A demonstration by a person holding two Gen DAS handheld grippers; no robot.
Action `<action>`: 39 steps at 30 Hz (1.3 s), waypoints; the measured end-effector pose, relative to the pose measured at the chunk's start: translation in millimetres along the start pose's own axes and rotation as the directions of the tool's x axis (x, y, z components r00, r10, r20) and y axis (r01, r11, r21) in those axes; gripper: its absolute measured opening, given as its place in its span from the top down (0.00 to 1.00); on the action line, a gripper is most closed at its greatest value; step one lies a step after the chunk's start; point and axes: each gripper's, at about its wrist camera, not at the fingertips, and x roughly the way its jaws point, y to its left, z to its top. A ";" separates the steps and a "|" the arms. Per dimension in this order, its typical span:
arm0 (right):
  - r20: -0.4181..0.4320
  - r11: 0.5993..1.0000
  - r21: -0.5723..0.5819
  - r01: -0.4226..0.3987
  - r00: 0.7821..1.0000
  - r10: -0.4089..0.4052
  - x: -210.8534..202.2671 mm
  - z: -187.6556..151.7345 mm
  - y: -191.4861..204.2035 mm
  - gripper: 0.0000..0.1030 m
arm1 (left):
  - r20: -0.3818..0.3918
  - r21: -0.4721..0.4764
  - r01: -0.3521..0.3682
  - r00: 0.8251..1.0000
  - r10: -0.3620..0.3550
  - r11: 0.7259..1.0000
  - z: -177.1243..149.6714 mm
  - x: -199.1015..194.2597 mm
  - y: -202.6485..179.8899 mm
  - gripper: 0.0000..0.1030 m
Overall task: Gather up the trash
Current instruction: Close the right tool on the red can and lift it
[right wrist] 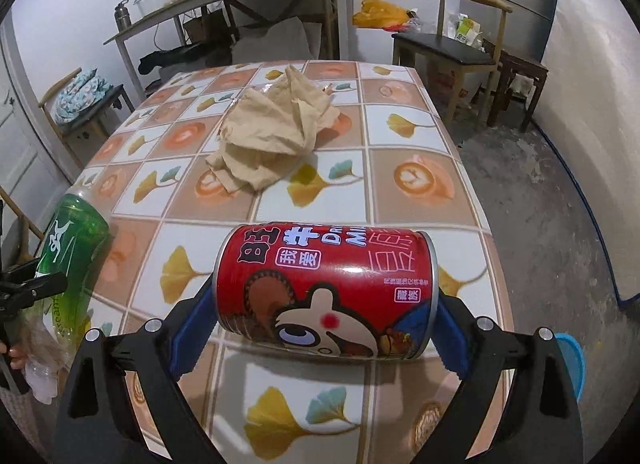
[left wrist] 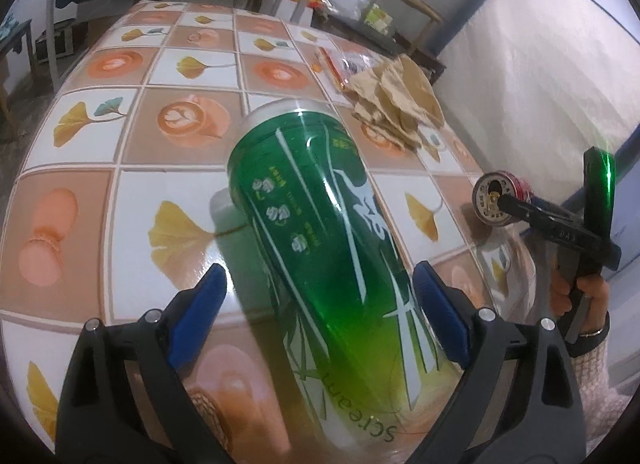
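Left tongs point(left wrist: 320, 304) loosely bracket the green can point(left wrist: 320, 224), apparently ungripped — its long axis runs away along the fingers. Right tongs point(right wrist: 320, 304) clamp the red can point(right wrist: 324, 288) end-to-end, crosswise above the worktop point(right wrist: 400, 192). Farther off lies crumpled brown paper point(right wrist: 272, 136).
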 end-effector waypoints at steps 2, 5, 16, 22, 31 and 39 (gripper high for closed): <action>0.000 1.000 0.006 0.001 1.000 -0.001 1.0 -4.2 -1.9 0.13 | -0.023 0.015 -0.003 1.000 0.003 1.000 -1.9 -0.2 -2.9 0.13; 0.003 1.000 0.012 0.003 1.000 -0.003 3.7 -7.9 -4.2 0.13 | -0.067 0.025 -0.008 0.998 0.010 1.000 -3.1 -0.5 -6.3 0.13; 0.045 1.000 0.004 -0.015 0.999 0.015 5.6 -10.4 -4.5 0.13 | -0.132 0.095 -0.055 0.989 0.067 0.994 -16.6 -1.6 -26.0 0.09; 0.070 1.000 0.006 -0.019 0.997 0.019 3.6 -13.3 -5.2 0.13 | -0.107 0.124 -0.109 0.987 0.122 0.986 -22.9 -1.8 -29.0 0.09; 0.102 0.993 0.075 -0.091 0.991 0.083 -8.2 -17.9 -16.4 0.13 | -0.075 0.097 -0.078 0.994 0.086 0.992 -19.2 -6.7 -25.9 0.25; 0.173 0.969 0.143 -0.200 0.969 0.175 -25.4 -23.7 -33.0 0.13 | -0.055 0.109 -0.044 0.997 0.050 0.993 -9.6 -6.5 -36.6 0.28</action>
